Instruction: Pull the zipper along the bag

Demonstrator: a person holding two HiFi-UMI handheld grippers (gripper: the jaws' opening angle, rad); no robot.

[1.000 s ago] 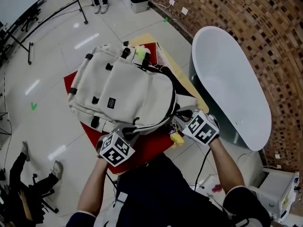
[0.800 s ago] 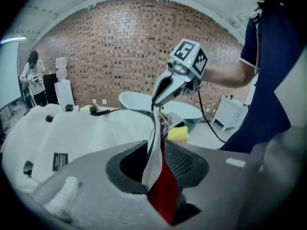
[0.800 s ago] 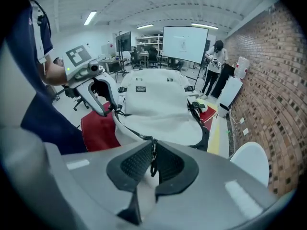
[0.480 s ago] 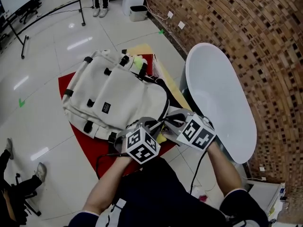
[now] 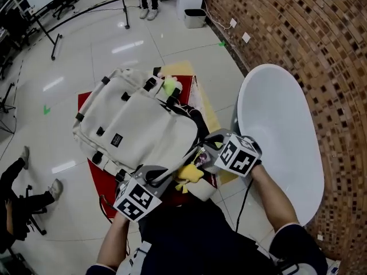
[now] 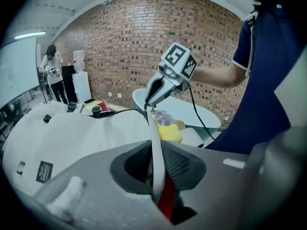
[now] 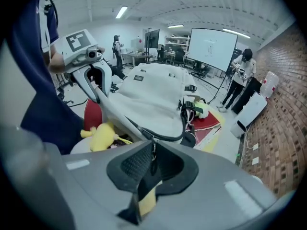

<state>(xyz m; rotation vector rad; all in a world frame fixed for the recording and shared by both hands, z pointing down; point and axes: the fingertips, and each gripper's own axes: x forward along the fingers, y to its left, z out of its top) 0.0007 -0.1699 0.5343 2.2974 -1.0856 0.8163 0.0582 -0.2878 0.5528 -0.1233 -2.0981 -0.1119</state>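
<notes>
Near end of bag [image 5: 143,125] gripped.
The bag is laid on a red cloth [image 5: 106,179]; its strap [image 6: 156,162] is clamped in the left gripper [image 5: 153,176], whose jaws have just been closing, and the zipper pull [image 7: 153,152] is pinched in the right gripper [image 5: 202,155].

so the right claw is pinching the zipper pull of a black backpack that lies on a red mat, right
Not quite: the backpack is cream with black trim, not black, as the head view shows. The rest holds: the right claw pinches the zipper pull, and the backpack lies on a red mat.
</notes>
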